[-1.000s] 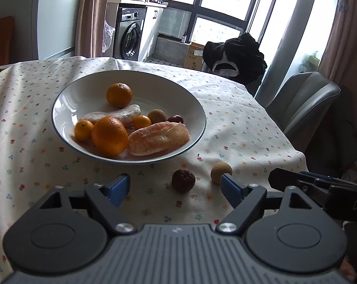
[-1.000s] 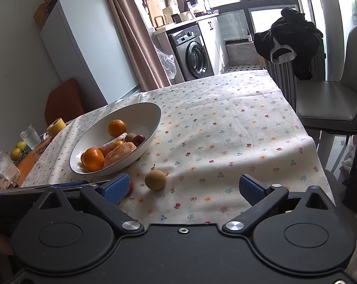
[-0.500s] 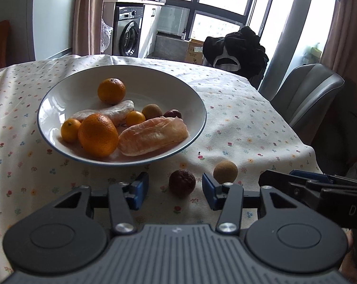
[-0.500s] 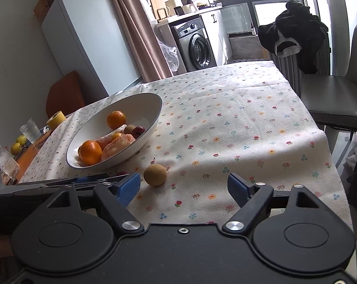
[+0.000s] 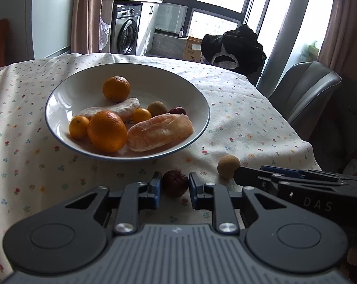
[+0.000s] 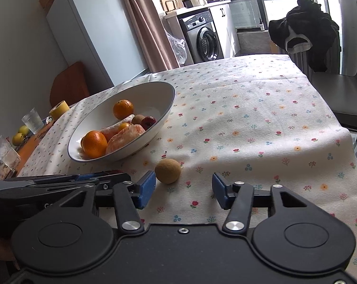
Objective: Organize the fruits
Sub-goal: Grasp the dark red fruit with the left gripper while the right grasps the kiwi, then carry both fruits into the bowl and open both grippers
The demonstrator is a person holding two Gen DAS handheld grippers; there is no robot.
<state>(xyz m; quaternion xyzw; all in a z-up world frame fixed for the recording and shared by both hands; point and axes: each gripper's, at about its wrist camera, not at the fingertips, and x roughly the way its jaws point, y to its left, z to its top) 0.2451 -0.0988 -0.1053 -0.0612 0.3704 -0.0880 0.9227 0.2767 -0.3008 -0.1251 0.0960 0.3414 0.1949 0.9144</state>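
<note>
A white bowl (image 5: pixel 203 104) on the flowered cloth holds oranges, small citrus, peeled pomelo pieces and a few small fruits. In front of it a dark red wrinkled fruit (image 5: pixel 175 182) lies on the cloth, and my left gripper (image 5: pixel 174 190) has its blue pads closed against both its sides. A round tan fruit (image 5: pixel 228 166) sits just to its right. In the right wrist view that tan fruit (image 6: pixel 167 171) lies ahead of my right gripper (image 6: pixel 183 190), close to its left finger; this gripper is open with nothing between its fingers.
The table's right edge drops off beside a grey chair (image 5: pixel 304 90). A dark garment (image 6: pixel 304 28) hangs on a chair at the far end. Glasses (image 6: pixel 32 120), a yellow roll and small yellow fruits stand past the bowl (image 6: pixel 171 99) on the left.
My left gripper moved forward and its fingers closed from wide open onto the dark red fruit. The right gripper advanced slightly toward the tan fruit and its fingers narrowed a little.
</note>
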